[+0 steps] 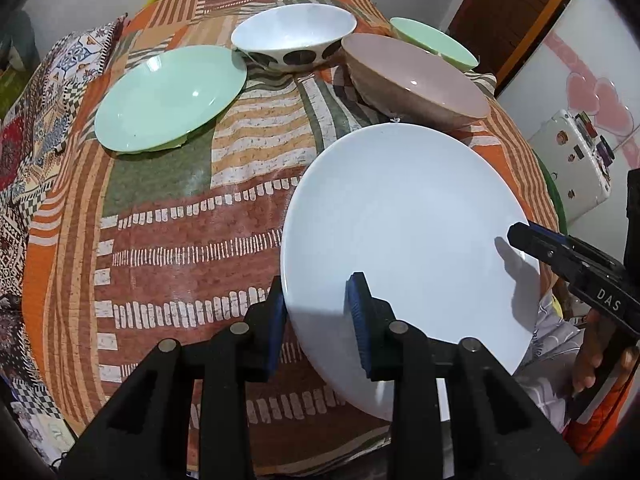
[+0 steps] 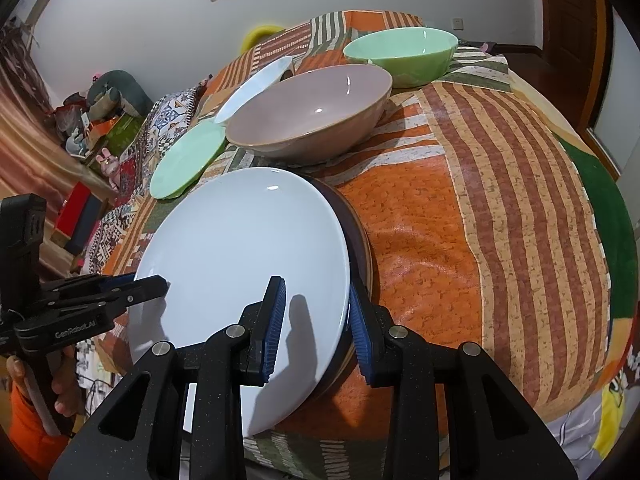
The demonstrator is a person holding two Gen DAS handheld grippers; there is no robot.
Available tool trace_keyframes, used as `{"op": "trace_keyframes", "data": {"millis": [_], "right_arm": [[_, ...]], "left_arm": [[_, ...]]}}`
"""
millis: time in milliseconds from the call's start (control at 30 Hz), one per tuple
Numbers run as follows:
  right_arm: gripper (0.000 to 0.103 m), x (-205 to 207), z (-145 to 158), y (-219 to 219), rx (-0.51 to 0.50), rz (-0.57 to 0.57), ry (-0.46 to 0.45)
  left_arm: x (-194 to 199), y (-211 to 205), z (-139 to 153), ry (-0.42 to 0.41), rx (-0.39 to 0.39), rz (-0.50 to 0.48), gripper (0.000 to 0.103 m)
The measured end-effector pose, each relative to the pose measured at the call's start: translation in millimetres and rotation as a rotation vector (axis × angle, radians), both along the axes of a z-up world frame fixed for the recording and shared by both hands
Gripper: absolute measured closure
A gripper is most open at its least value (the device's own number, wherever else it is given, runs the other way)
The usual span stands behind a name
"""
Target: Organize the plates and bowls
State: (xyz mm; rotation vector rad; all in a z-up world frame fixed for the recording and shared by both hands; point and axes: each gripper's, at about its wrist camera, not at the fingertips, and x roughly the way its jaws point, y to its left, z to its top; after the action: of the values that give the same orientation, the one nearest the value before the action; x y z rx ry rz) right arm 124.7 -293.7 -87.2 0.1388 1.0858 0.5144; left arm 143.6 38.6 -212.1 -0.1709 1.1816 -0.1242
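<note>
The left gripper [image 1: 320, 320] and right gripper [image 2: 318, 320] both point steeply down at the white plate [image 1: 400, 220] — each clamps its rim, one pad above, one beneath, on opposite edges. A hand [image 1: 596, 356] grips the right gripper's handle.

Two close, downward wrist views from opposite rims (apparently), white plate [image 1: 404, 240] shared.

I see left gripper [image 1: 320, 320] clamped on white plate [image 1: 400, 220] rim | right gripper [image 1: 520, 236] at its far edge | green plate [image 1: 168, 96], three bowls behind
</note>
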Motion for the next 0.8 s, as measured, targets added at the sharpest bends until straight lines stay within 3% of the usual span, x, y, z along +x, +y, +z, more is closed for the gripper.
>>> {"op": "trace_keyframes", "data": {"millis": [100, 233, 667, 800], "right_arm": [[0.074, 0.6, -0.3, -1.7, 0.008, -0.009, -0.007], [0.076, 1.0, 1.9, -1.9, -0.004, -0.014, -0.029], [0.073, 3.3, 2.4, 0.5, -0.072, -0.016, -0.066], [0.073, 2.2, 5.2, -1.2, -0.067, -0.021, -0.076]], "left_arm": [[1.6, 0.2, -2.5, 0.004, -0.004, 0.002, 0.072], [2.1, -9.0, -2.8, -0.016, 0.068, -0.018, 0.072], [5.8, -6.0, -4.6, -0.008, 0.023, -0.005, 0.073], [0.3, -6.0, 6.8, -0.056, 0.045, -0.003, 0.072]]}}
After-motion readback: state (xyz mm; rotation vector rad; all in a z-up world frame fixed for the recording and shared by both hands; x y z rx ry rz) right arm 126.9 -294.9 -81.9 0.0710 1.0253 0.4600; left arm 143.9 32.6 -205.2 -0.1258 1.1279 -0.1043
